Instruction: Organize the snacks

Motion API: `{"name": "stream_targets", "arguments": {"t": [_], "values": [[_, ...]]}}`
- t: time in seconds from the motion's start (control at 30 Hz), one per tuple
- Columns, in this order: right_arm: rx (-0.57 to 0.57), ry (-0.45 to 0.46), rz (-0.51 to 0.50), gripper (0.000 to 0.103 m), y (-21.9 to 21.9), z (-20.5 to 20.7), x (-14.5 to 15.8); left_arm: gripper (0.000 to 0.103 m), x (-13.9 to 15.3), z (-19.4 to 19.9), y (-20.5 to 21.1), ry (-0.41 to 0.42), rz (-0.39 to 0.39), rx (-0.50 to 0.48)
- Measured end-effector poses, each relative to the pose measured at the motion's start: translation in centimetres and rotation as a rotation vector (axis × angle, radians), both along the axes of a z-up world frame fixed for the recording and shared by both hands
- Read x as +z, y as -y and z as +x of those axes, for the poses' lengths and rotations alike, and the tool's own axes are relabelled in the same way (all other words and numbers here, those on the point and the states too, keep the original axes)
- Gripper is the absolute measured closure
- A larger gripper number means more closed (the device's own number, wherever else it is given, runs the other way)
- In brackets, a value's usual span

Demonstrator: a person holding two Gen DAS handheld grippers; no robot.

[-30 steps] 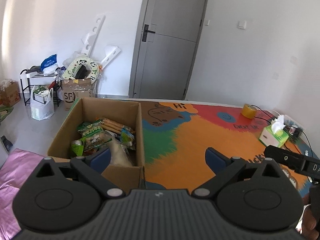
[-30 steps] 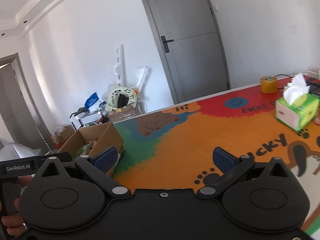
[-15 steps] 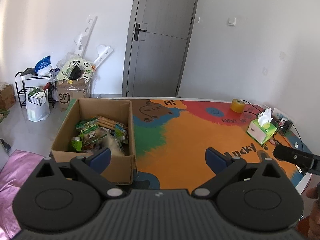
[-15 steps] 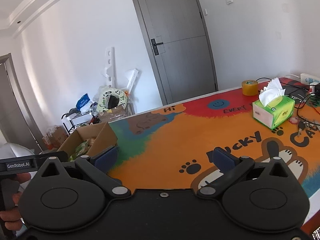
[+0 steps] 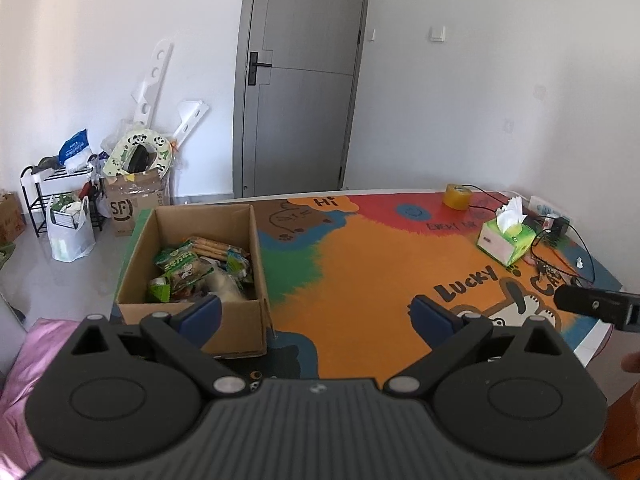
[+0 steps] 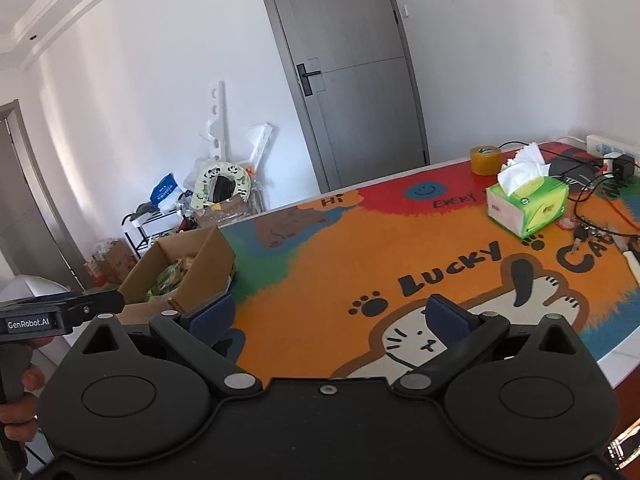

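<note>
A brown cardboard box (image 5: 160, 232) stands at the left end of the table, on the colourful mat. It holds several snack packets (image 5: 188, 264), mostly green and white. The box also shows at the left in the right wrist view (image 6: 208, 260). My left gripper (image 5: 316, 312) is open and empty, held back from the table's near edge with its left finger in front of the box. My right gripper (image 6: 328, 314) is open and empty, over the mat's near edge to the right of the box.
A green tissue box (image 5: 506, 240), a roll of yellow tape (image 5: 458, 196), keys and cables (image 6: 592, 232) lie at the table's right end. A grey door (image 5: 296, 80) and floor clutter with an SF carton (image 5: 132, 200) stand behind.
Both grippers have pulled back and up from the table, so more of the mat and the whole box show. Both stay open and empty.
</note>
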State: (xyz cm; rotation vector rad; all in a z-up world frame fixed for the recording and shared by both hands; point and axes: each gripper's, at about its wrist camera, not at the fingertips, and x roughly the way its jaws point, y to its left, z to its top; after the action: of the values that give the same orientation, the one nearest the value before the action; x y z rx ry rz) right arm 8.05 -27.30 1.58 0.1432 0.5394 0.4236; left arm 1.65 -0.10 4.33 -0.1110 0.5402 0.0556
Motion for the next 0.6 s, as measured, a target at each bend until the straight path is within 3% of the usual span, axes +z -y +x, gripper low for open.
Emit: {"name": "stream_targets", "arguments": {"t": [0.6], "values": [[0.078,-0.041,-0.033,0.000,-0.64,-0.84,-0.21,0.003,-0.24,-0.65,0.39,-0.001,0.053,-0.002]]}}
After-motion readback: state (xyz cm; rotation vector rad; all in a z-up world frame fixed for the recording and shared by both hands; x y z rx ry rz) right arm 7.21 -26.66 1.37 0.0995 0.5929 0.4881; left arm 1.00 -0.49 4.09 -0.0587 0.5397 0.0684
